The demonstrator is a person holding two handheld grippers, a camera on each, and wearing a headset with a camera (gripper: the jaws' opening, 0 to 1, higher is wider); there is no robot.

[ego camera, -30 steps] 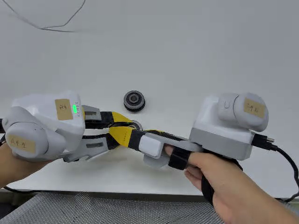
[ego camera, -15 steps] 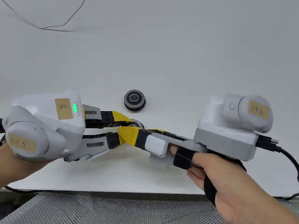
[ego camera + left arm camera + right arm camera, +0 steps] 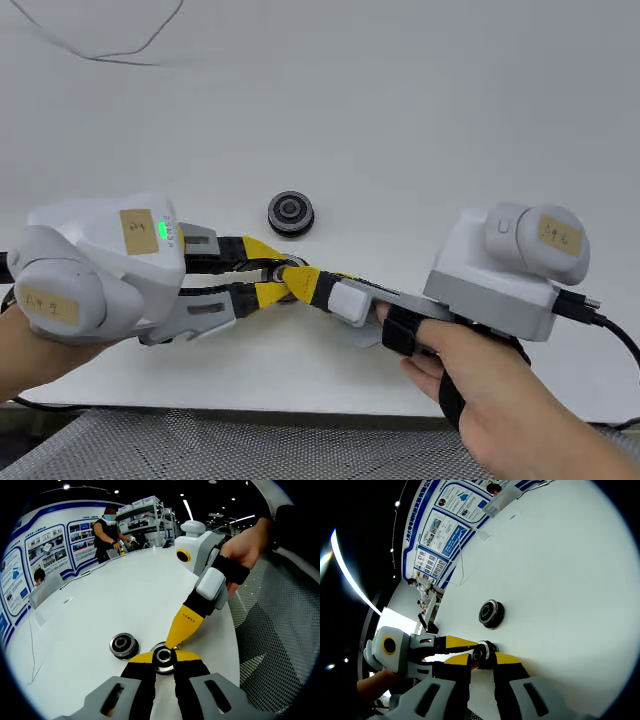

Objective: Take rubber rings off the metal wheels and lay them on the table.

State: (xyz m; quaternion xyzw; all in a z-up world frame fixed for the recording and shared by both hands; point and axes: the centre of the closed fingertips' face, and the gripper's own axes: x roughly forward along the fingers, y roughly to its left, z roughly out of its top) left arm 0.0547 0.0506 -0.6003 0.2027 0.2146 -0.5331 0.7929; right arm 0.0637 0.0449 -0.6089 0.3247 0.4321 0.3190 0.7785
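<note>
A metal wheel with a black rubber ring (image 3: 291, 268) is held just above the white table (image 3: 420, 150), between both grippers. My left gripper (image 3: 272, 272) reaches in from the left and is shut on the wheel (image 3: 163, 659). My right gripper (image 3: 298, 283) comes from the right, its yellow tips pinching the same wheel's black rim (image 3: 485, 652). In the left gripper view the right gripper's jaw slants down onto the wheel from above. A second wheel (image 3: 290, 213), with its ring on, lies flat just beyond (image 3: 123, 645) (image 3: 491, 613).
A thin cable (image 3: 110, 50) lies on the table at the far left. The table's front edge (image 3: 250, 405) runs close under the hands, with grey mesh below it. People stand at shelves far behind in the left gripper view.
My right gripper has drawn back to the right, so its yellow tips now sit at the wheel's right side instead of overlapping the left jaws. The left gripper has held still.
</note>
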